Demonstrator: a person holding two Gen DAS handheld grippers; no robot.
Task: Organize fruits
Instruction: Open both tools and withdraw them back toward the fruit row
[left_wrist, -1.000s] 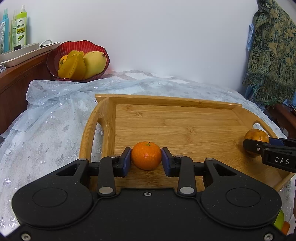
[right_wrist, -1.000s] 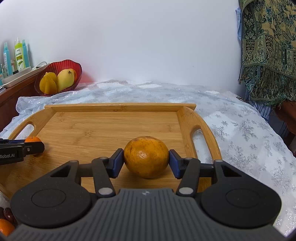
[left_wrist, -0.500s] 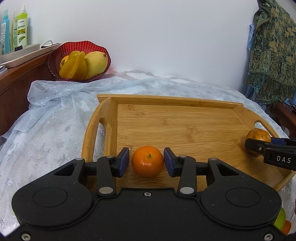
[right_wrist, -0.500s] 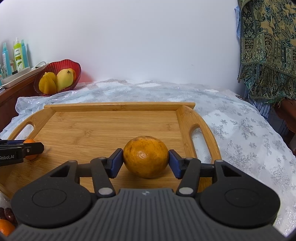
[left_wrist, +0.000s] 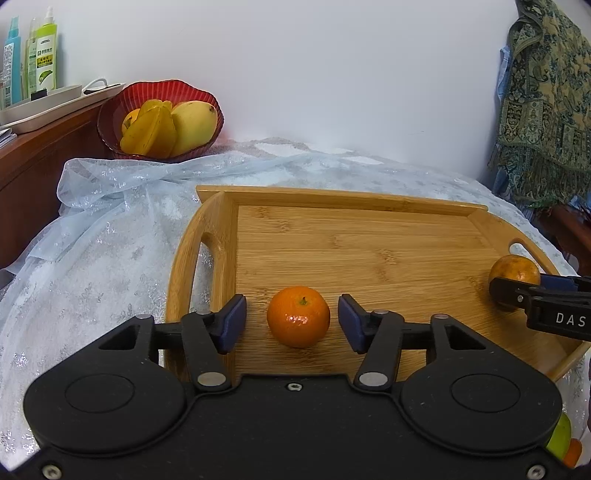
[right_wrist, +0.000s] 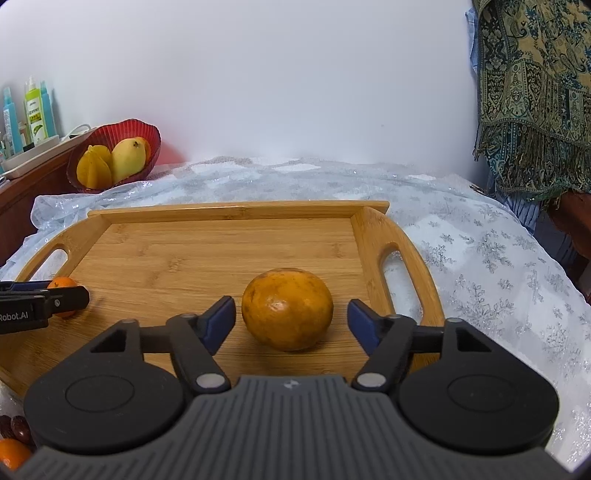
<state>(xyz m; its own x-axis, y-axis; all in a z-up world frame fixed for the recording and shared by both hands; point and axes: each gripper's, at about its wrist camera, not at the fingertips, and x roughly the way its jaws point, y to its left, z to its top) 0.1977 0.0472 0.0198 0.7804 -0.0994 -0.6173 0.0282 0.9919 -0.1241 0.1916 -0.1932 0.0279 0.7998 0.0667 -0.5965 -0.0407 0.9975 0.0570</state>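
Both grippers (left_wrist: 291, 319) (right_wrist: 291, 321) opening, clear of fruits (left_wrist: 298, 316) (right_wrist: 287, 308) on tray (left_wrist: 369, 254); withdrawn straight back, avoiding nudges.

This is a lived-in room of a home, not a lab or workshop. The surface (right_wrist: 480, 258) is draped in a sheer pale-blue cloth (left_wrist: 110, 236) printed with silver snowflakes, the kind laid out in a household. A bamboo serving tray (left_wrist: 369, 214) with cut-out handles rests on it. Against the plain white wall (right_wrist: 277, 74) stands a red scalloped fruit bowl (left_wrist: 162, 96) holding a mango and other yellow fruit. To the left, dark wooden furniture (left_wrist: 33, 173) carries a white tray (left_wrist: 40, 103) with spray bottles (left_wrist: 44, 55) of household products. On the right hangs a fringed, paisley-patterned shawl (right_wrist: 535, 92).
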